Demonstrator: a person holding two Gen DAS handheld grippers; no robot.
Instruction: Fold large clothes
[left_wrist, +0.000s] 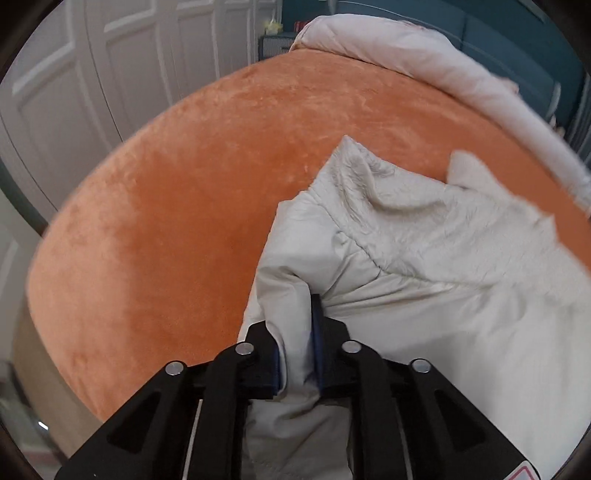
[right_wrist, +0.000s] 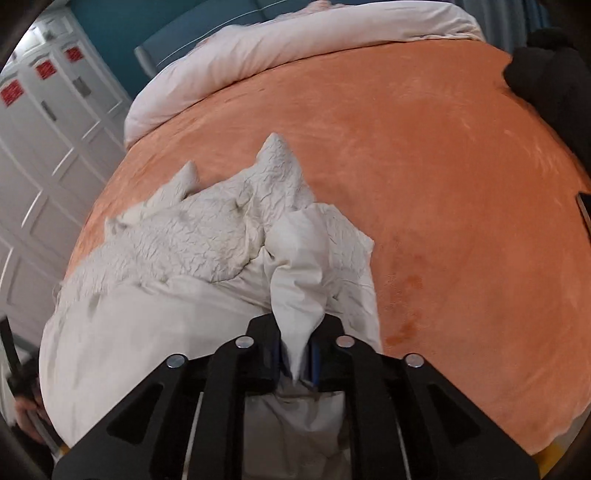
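Note:
A large cream-white garment (left_wrist: 424, 258) with a crinkled textured upper part lies bunched on the orange bed cover (left_wrist: 192, 206). My left gripper (left_wrist: 295, 354) is shut on a fold of its smooth fabric at the garment's left edge. In the right wrist view the same garment (right_wrist: 177, 258) spreads to the left, and my right gripper (right_wrist: 295, 354) is shut on a pointed fold of it at its right edge. Both grippers hold the cloth just above the orange cover (right_wrist: 443, 184).
A pale pink-white duvet (left_wrist: 424, 62) is rolled along the far edge of the bed, also in the right wrist view (right_wrist: 295, 48). White panelled wardrobe doors (left_wrist: 74, 92) stand to the left. A black object (right_wrist: 550, 77) lies at the bed's far right.

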